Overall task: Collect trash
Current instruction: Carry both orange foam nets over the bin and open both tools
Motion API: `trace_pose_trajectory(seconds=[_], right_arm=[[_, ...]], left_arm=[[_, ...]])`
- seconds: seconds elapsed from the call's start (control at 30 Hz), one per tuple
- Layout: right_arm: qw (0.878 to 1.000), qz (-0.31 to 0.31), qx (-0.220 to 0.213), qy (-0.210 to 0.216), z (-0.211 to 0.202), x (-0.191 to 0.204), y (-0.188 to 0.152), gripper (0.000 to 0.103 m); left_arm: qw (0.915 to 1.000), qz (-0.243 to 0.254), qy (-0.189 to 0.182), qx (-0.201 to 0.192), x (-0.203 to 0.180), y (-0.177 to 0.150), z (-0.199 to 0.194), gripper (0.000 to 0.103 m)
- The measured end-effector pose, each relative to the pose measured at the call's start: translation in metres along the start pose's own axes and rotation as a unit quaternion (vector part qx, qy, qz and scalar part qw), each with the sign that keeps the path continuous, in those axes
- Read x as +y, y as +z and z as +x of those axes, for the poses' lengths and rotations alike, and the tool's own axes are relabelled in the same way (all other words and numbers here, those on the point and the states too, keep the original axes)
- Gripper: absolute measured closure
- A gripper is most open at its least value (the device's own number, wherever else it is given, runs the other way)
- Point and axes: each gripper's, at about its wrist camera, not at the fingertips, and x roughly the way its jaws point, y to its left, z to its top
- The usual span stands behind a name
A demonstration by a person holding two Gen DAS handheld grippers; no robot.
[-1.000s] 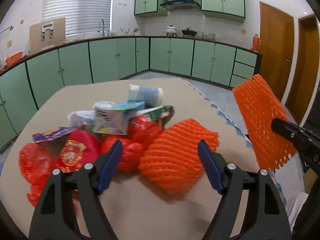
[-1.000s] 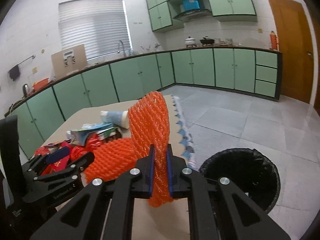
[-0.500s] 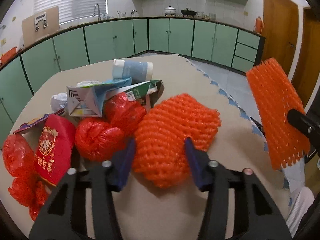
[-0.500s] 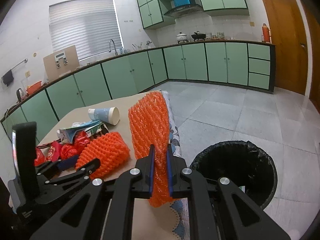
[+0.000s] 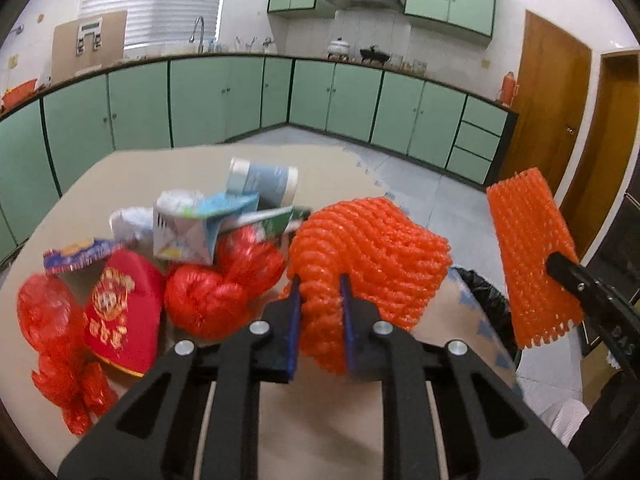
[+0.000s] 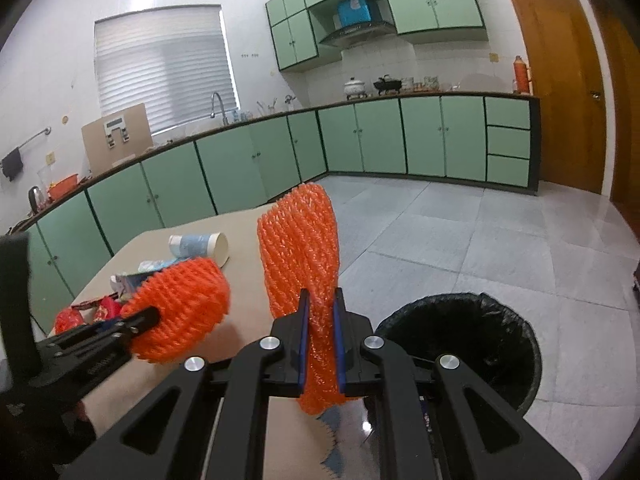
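— While the table (image 5: 316, 164) is strewn with wrappers, what is pinched by the left gripper (image 5: 320, 304)?
— A crumpled orange foam net (image 5: 372, 256); its jaws have just been closing on it.
— And the right gripper (image 6: 320, 320)?
— A flat orange foam sleeve (image 6: 304, 240) is clamped upright beside the black-lined bin (image 6: 460, 344).

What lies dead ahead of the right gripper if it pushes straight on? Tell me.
Apart from the orange foam net already clamped in the right gripper, the way looks free: only open tiled floor ahead. The black-lined bin sits lower right, probably off that line; depth is unclear.
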Motion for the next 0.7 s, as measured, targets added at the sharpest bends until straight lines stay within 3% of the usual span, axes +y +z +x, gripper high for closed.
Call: trace_pose_trajectory(seconds=[0.3,0.7], right_arm=[[0.998,0.023,-0.013,-0.057,-0.006,-0.045,0.012,0.092],[0.99,0.061,0.011,-0.127,0.013,-0.131,0.014,0.093]], left_arm=[[0.9995,0.018,-0.026,-0.011,-0.039,0.022,0.012,0.087],[0.9937,0.074,-0.084,0.002,-0.151,0.044,0.066,0.087]])
